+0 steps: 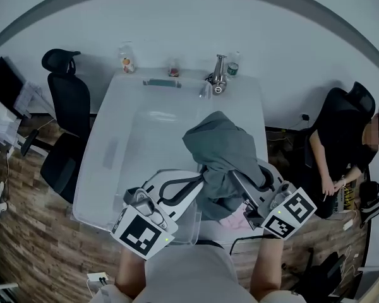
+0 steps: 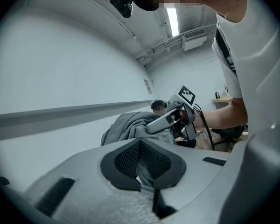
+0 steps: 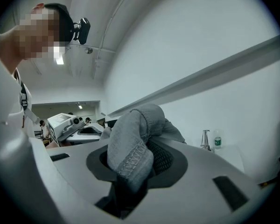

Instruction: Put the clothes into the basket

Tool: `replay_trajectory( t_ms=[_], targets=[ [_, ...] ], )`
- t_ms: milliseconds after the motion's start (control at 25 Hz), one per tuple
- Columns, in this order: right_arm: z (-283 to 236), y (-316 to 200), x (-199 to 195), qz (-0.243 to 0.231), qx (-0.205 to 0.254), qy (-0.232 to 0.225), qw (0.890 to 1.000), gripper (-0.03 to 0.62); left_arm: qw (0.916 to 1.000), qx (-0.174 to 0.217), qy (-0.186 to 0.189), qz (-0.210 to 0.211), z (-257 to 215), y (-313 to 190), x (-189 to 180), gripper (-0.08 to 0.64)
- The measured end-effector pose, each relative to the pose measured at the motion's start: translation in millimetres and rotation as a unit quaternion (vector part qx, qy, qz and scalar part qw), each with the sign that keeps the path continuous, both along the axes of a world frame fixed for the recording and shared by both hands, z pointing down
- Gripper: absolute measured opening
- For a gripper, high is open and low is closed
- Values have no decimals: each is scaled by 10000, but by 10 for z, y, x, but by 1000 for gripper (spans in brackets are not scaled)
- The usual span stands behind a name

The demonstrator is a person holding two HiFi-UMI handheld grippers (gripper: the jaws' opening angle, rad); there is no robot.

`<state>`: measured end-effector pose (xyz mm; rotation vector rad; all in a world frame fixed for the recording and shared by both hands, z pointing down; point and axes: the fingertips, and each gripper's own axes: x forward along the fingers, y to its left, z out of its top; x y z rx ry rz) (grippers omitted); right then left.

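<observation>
No words, brands or numbers can be read. A green label is seen on the bottle (image 1: pixel 233 67) at the table's (image 1: pixel 252 115) one o'clock, its print too small. Only black-and-white square patterns are borne by the left marker cube (image 1: pixel 139 233) and the right marker cube (image 1: pixel 290 212).

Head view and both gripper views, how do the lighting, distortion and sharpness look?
Head view: heavy fisheye, straight lines bow into arcs, and the light is flat and dim with no glare. Left gripper view: the ceiling lamp is blown out and the near foreground is soft. Right gripper view: the grey garment is sharp enough to show stitching, and the corners are vignetted black.
</observation>
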<state>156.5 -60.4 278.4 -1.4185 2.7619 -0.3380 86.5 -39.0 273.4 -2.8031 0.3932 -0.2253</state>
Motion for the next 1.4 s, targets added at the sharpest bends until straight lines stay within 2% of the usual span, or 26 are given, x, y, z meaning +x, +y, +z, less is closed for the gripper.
replay_trajectory(
  t_ms=[400,520,720,840,1000,1400],
  targets=[
    [-387,-118,-508,-350,269,124,9989,112,9982,403,278,-343,-343,-70,-488,5],
    [-516,-127,-631,-476,361,163,9981,112,9973,516,240,-468,-435,-56,-611,5],
    [-632,-290,-1111,-708,465,219,9962,107,9946,645,338,-741,-516,-170,-1085,5],
    [-720,-306,-1237,-857,521,242,9947,106,9925,718,381,-912,-598,-162,-1209,5],
    [-790,-290,-1312,-1069,553,304,9923,103,9899,764,395,-1127,-663,-133,-1277,5],
    [-622,-401,-1878,-1589,351,376,9860,98,9841,625,381,-1619,-535,-164,-1744,5]
  ],
)
